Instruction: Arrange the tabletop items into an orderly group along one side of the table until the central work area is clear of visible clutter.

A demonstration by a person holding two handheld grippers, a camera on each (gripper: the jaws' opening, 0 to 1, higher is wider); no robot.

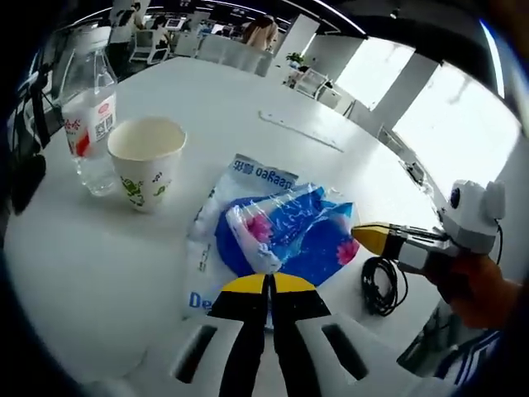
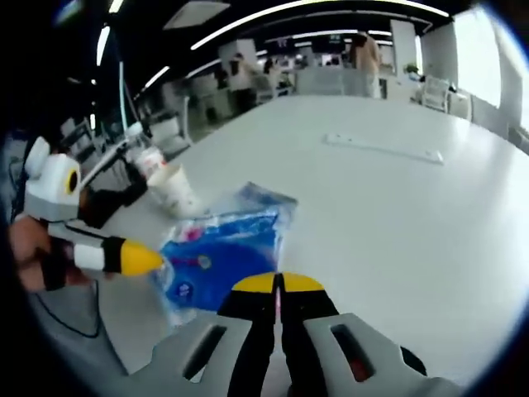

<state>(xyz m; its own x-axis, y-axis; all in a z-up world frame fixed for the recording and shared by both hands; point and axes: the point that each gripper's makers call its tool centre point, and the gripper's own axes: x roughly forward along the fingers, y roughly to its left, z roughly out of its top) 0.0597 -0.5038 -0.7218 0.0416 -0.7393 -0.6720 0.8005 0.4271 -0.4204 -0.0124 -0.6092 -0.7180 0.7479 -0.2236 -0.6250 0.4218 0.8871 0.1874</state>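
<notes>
Both tongs are closed, jaws pressed together with no gap between the yellow tips: my left tongs (image 1: 269,285) sit at the near edge of a blue plastic packet (image 1: 285,231), the tips touching or just over its wrapper, though I cannot tell whether any of the film is pinched between them; my right tongs (image 2: 278,285) hover at the near right edge of the same packet (image 2: 216,258) and I cannot tell if they grip it either. From largest down: the white table (image 1: 248,91) spreads wide and pale, running far back toward a bright office with windows on the right. On it, the packet lies near the middle, blue with pink flowers and white lettering, crinkled, resting on a flat clear-and-white bag. Far beyond it lies a long thin white strip (image 1: 299,130), flat and well apart from everything else. At the left stands a clear water bottle (image 1: 89,116) with a red and white label, upright, and just beside it, to its right, a white paper cup (image 1: 146,161) with a green print, open and upright. To the right of the packet, a coil of black cable (image 1: 380,285) lies on the table. In the left gripper view my right tongs come in from the right, their yellow tip at the packet's right edge.
</notes>
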